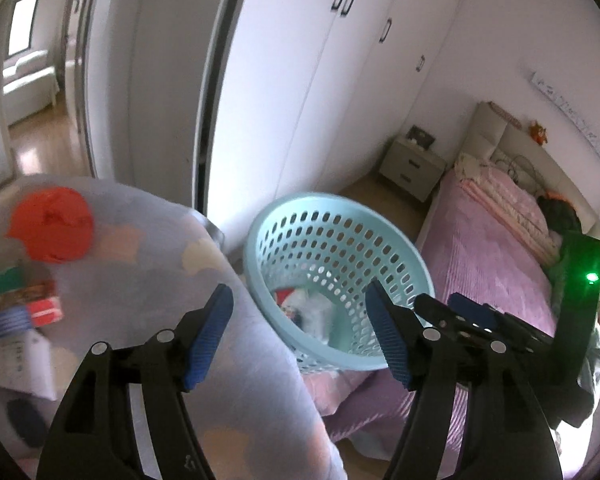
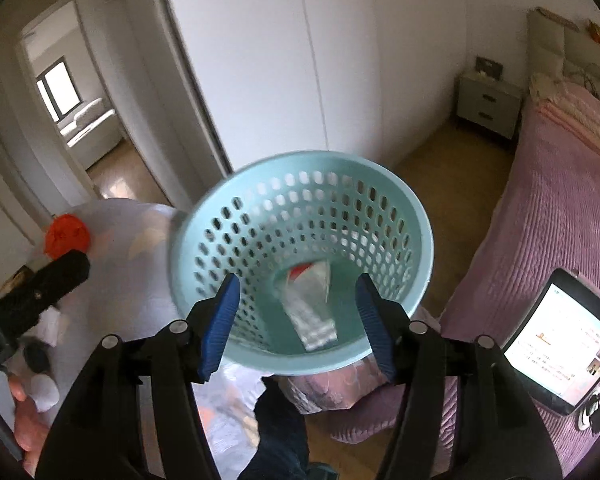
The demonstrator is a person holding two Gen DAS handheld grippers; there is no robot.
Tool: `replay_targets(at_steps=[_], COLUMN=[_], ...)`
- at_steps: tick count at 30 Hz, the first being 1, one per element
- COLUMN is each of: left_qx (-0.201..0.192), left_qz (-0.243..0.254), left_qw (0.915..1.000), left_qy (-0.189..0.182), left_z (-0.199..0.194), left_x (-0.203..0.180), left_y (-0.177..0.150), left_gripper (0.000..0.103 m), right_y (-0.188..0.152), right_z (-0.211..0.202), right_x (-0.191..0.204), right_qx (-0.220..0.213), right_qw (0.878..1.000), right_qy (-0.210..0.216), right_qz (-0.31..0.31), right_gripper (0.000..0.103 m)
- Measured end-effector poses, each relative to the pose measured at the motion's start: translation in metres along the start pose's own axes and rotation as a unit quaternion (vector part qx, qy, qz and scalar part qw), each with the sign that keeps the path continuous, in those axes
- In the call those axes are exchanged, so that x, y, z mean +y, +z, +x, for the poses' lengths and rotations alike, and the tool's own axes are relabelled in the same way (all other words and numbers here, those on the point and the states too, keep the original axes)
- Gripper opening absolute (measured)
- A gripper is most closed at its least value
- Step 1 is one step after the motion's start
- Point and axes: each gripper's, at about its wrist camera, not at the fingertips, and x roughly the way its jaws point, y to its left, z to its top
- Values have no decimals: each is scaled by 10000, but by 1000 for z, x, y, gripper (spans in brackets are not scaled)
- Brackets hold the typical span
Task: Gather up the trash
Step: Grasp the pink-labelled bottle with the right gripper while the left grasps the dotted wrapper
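Bedroom setting: pink-quilted bed (image 2: 560, 208) along the right, white wardrobe doors (image 1: 300, 80) behind, wooden floor between. Beside the bed, a large pale bag (image 1: 148, 264) patterned with faint shapes, bulging and topped with an orange-red lump (image 1: 52, 224), probably standing ready as the collection sack.

Between bag and bed, a light-blue perforated basket (image 2: 304, 208), tipped with its mouth toward both cameras, likely angled so the contents can be reached or poured out. Whether resting on the bed corner or propped some other way cannot be told. At its bottom, the trash (image 2: 310, 308): crumpled clear wrappers with a touch of red, loose on the basket floor.

On the bed edge at right, a lit tablet (image 2: 560, 344), apart from the work.

Left gripper (image 1: 296, 336) hanging over the gap between bag and basket, jaws spread, nothing between the blue pads. Right gripper (image 2: 296, 320) aimed straight into the basket mouth, jaws parted around empty air, framing the wrappers without touching, seemingly lined up for a reach inside.
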Motion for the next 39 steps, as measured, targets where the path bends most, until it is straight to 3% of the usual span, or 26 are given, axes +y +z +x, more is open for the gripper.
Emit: replay_targets(at_steps=[11, 16, 20, 23, 27, 33, 35, 39], left_qx=[-802, -995, -1159, -1181, -1132, -886, -820, -622], left_qz=[-181, -406, -696, -924, -1258, -1748, -1914, -2339], left_qw=[9959, 9910, 9821, 9758, 9671, 9516, 9462, 9393], left_qy=[369, 802, 1310, 1590, 1901, 2369, 2477, 2432], left_z=[-113, -157, -192, -212, -238, -266, -270, -272], left_x=[24, 51, 82, 107, 141, 187, 198, 217], left_y=[-25, -44, -67, -85, -113, -165, -182, -208], left_gripper=[70, 70, 70, 70, 70, 70, 70, 70], right_y=[-20, -39, -57, -73, -92, -114, -117, -120], right_z=[-46, -57, -63, -63, -53, -28, -22, -16], right_x=[75, 121, 164, 188, 217, 255, 265, 280], right_qx=[-427, -469, -391, -340, 31, 593, 604, 657], right_qw=[9935, 9836, 9716, 9636, 9519, 9348, 9344, 9317], right_qy=[721, 1170, 1555, 1768, 2195, 2571, 2543, 2519], right_qz=[-776, -1288, -1738, -1978, -2138, -2380, -2419, -2532], right_gripper=[56, 56, 56, 54, 37, 36, 36, 36])
